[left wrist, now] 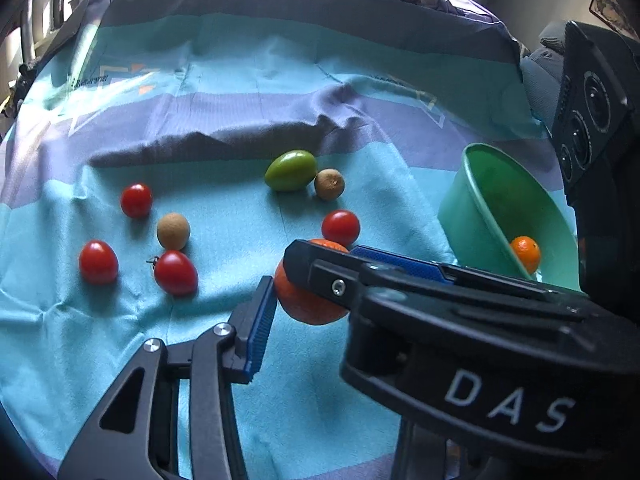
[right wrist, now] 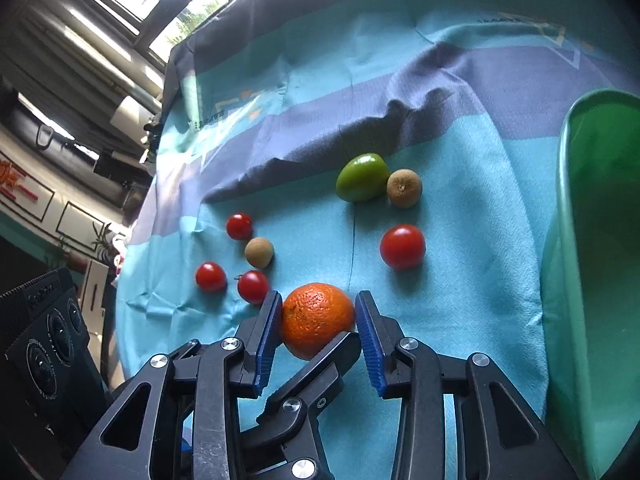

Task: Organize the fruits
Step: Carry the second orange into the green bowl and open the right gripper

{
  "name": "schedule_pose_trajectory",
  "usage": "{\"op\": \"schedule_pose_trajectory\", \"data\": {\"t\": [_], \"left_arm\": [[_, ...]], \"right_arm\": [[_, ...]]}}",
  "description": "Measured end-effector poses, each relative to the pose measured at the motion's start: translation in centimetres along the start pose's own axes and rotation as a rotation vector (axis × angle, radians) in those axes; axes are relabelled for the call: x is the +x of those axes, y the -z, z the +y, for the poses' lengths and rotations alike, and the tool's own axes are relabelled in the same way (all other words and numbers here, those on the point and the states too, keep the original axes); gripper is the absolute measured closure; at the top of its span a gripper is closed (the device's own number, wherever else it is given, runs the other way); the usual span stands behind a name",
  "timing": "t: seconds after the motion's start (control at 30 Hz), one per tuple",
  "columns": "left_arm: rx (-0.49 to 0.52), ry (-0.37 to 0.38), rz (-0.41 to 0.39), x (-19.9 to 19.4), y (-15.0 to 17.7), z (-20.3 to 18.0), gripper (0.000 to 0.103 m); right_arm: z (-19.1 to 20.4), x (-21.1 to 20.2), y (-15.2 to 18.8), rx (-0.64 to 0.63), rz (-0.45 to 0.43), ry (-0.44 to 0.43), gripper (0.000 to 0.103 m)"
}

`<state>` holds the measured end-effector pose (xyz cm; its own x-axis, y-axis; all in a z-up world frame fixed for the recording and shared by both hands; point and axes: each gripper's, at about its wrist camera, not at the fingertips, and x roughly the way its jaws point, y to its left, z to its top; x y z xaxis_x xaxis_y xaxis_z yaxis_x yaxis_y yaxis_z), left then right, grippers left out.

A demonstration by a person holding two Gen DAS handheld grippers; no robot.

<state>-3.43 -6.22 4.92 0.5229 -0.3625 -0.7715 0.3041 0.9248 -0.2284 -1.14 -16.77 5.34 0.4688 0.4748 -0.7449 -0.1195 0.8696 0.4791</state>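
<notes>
An orange sits between the blue pads of my right gripper, which is shut on it just above the cloth. In the left wrist view the same orange shows behind the right gripper's finger. My left gripper is open; only its left finger shows clearly, beside the orange. A green bowl lies tilted at the right with a small orange inside. It also shows in the right wrist view.
On the striped blue cloth lie several red tomatoes, a green fruit and two brown round fruits. One tomato lies just beyond the held orange. The cloth has a raised fold behind the fruit.
</notes>
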Motion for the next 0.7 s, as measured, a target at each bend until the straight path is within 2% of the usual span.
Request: {"op": "schedule_pose_trajectory", "data": {"t": [0.17, 0.33, 0.7], "left_arm": [[0.056, 0.029, -0.077, -2.6, -1.1, -2.4, 0.062], [0.15, 0.052, -0.129, -3.8, -2.1, -5.9, 0.061], [0.272, 0.153, -0.109, -1.8, -3.5, -13.0, 0.061]], "right_arm": [[0.6, -3.8, -0.2, -0.03, -0.099, -0.002, 0.062], [-0.5, -7.9, -0.4, -0.018, -0.2, 0.005, 0.062], [-6.4, -13.1, -0.3, 0.076, -0.302, 0.059, 0.062]]}}
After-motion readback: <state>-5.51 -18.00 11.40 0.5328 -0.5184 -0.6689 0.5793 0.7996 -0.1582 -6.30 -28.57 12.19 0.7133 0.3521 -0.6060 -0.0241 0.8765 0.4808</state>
